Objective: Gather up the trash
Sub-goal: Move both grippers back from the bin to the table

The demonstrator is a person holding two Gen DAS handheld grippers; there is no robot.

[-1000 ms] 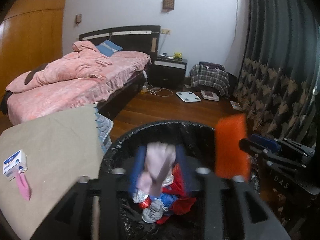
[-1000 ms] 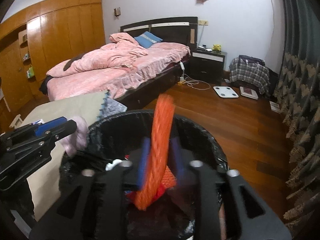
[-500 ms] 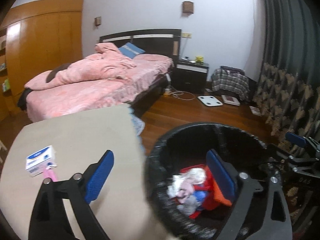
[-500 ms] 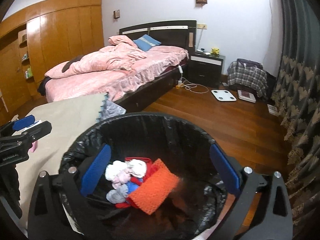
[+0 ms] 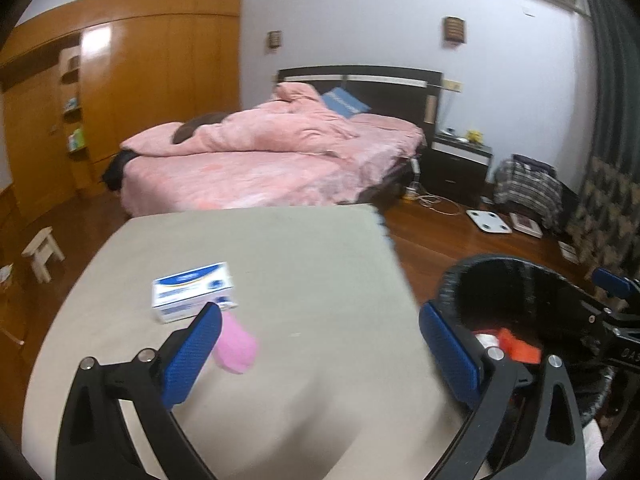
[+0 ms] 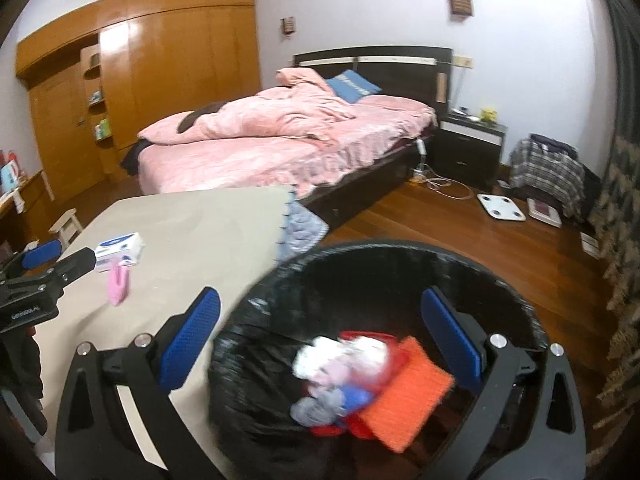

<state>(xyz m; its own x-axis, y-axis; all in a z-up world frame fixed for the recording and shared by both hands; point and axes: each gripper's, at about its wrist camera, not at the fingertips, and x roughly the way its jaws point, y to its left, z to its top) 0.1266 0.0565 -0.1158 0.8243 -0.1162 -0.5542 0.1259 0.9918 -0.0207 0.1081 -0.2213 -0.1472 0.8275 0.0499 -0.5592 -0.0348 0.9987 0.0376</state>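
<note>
Left gripper and right gripper: jaws apart, empty. Pink wrapper lies on the table, just near of the box. Approach low, straddle it, then carry right to bin.

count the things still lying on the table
2. A white and blue box sits toward the table's left side, and a pink item lies against its near edge. The left gripper's fingers may hide more.
</note>
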